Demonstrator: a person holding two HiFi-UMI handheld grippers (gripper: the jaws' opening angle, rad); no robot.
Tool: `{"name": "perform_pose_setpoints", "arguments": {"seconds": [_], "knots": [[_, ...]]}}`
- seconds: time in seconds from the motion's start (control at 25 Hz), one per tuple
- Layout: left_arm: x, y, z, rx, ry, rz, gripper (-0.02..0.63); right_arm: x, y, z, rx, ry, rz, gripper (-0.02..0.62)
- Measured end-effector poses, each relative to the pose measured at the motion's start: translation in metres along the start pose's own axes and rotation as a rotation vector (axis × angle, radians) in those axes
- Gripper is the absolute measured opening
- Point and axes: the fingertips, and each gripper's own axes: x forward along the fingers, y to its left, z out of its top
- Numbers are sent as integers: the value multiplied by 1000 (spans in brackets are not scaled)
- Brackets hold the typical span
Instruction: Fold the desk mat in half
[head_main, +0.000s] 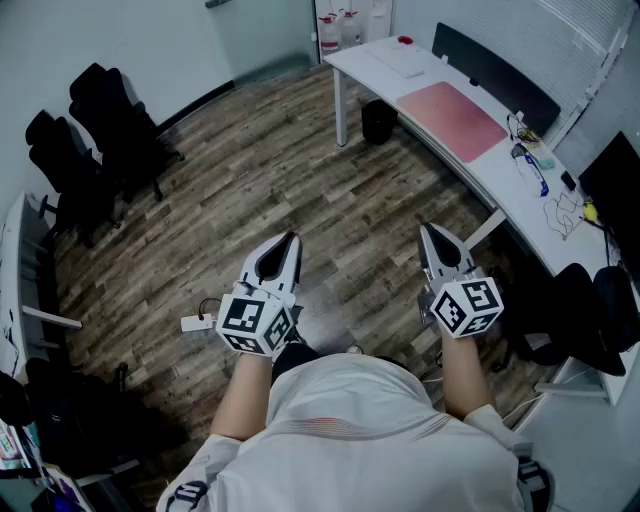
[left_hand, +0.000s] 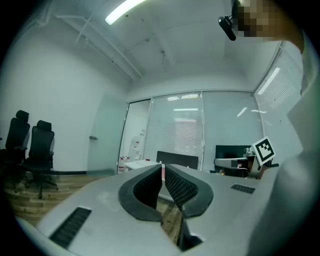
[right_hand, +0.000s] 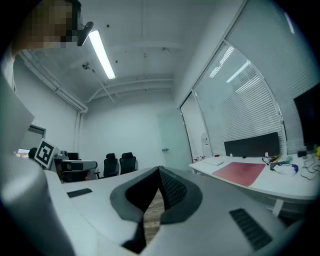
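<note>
Two grippers, left (head_main: 288, 243) and right (head_main: 430, 235), are held level over the wood floor (head_main: 250, 170), each with its jaws pressed together on nothing. The pink mat (head_main: 455, 120) lies flat on the white desk (head_main: 500, 178), well ahead of the right jaws and off to their right, with open floor between. The room has white walls and a frosted glass door (head_main: 262, 35). Black chairs (head_main: 95, 140) stand far left, a dark bin (head_main: 378, 121) sits under the desk, a black panel (head_main: 495, 75) runs behind the mat, and cables (head_main: 562, 208) lie further along the desk
</note>
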Motion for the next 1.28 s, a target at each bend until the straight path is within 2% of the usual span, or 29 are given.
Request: {"name": "perform_pose_setpoints", "arguments": {"seconds": [0.44,0.68,0.88,1.04,1.28], "knots": [[-5,6,6,13,9,22,29,14,9,5,-22,7,42,51],[2,6,3,9,17,32,29,15,-4,3,-13,15,29,51],[15,-8,3,18,28,11,29,5,-23,8,33,-26,12,51],[18,-3,8,37,31,14,29,15,-25,6,54,-36,13,51],[46,-1,-2,13,54,-19,29,24,-38,4,128,-55,69,51]]}}
